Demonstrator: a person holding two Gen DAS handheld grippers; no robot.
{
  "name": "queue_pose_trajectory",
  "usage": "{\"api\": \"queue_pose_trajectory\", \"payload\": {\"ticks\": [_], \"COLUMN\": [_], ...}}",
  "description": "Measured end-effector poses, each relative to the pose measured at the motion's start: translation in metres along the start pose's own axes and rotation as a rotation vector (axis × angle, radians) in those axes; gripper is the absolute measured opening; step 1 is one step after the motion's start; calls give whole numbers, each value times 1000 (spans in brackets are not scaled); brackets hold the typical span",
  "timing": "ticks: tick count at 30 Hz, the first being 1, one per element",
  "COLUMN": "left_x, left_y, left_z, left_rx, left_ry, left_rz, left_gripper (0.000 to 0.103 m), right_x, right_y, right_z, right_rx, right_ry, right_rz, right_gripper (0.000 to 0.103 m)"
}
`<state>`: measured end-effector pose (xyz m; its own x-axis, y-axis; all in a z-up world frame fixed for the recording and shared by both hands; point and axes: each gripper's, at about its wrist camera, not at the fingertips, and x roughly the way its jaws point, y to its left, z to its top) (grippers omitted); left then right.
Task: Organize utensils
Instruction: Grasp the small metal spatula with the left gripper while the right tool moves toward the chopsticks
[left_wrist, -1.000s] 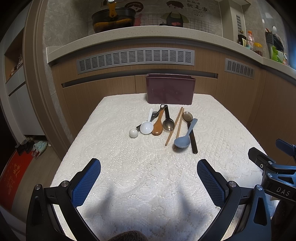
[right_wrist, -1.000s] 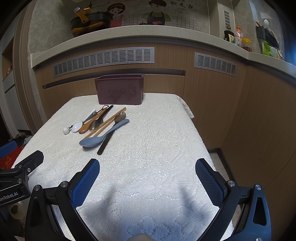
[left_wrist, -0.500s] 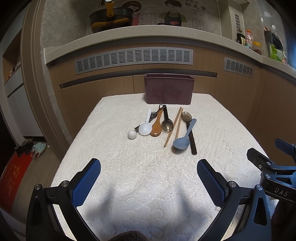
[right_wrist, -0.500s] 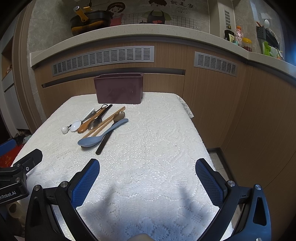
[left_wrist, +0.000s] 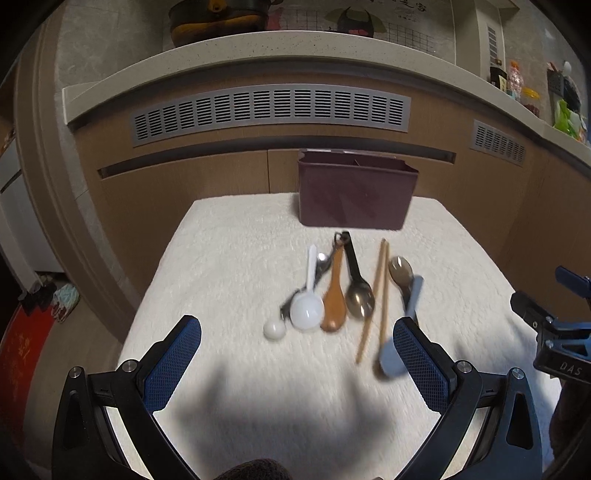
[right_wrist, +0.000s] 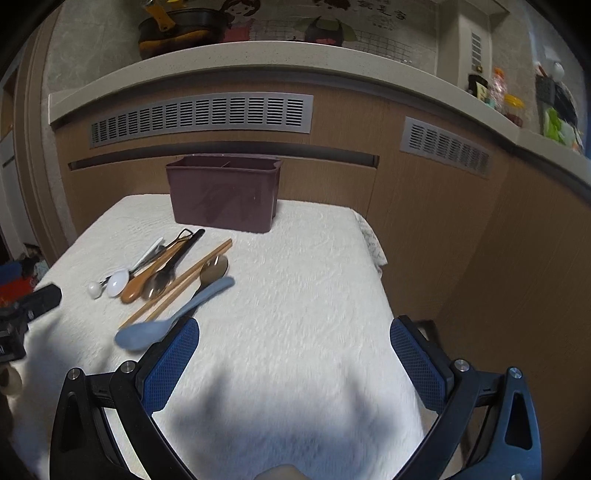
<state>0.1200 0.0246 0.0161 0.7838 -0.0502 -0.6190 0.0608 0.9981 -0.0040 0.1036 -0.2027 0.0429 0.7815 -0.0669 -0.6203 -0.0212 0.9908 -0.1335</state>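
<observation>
- Lying in a loose row on the white lace tablecloth (left_wrist: 229, 258) are the utensils: a white plastic spoon (left_wrist: 307, 310), a brown wooden spoon (left_wrist: 334, 302), a dark-handled metal spoon (left_wrist: 357, 291), a pair of wooden chopsticks (left_wrist: 376, 291), a second metal spoon (left_wrist: 400, 271) and a pale blue spoon (left_wrist: 397, 343).
- A small white ball-like piece (left_wrist: 274, 329) sits just left of the white spoon bowl; what it belongs to cannot be told.
- Left gripper (left_wrist: 297, 363): released, jaws spread wide, holding nothing. It hovers over the near cloth, with the spoon bowls just ahead; its right pad overlaps the blue spoon bowl in view, contact not confirmed.
- Right gripper (right_wrist: 293, 367): likewise released and empty, over bare cloth right of the row; the blue spoon (right_wrist: 166, 321) lies just beside its left pad.
- A dark maroon utensil holder (right_wrist: 223, 194), with an inner divider visible, stands upright at the far edge of the cloth, beyond the handle ends and apart from them.
- Nothing stands between either gripper and the utensils.
- Behind the table runs a wooden counter front with grey vent grilles (left_wrist: 271, 110).
</observation>
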Motion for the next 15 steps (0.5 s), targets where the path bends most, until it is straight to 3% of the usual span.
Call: {"api": "queue_pose_trajectory", "payload": {"ticks": [6, 12, 15], "left_x": [45, 88, 93], "left_y": [17, 47, 57], "left_z": [41, 45, 39], "left_rx": [38, -33, -38], "left_ry": [-12, 101, 102], "left_rz": [8, -7, 5], "left_gripper": [103, 103, 103], "right_x": [56, 86, 91], "right_y": [32, 50, 50], "right_z": [27, 23, 14], "right_rx": [-50, -31, 25], "right_ry": [61, 167, 230], "right_rz": [23, 86, 112], "right_gripper": [103, 100, 82]}}
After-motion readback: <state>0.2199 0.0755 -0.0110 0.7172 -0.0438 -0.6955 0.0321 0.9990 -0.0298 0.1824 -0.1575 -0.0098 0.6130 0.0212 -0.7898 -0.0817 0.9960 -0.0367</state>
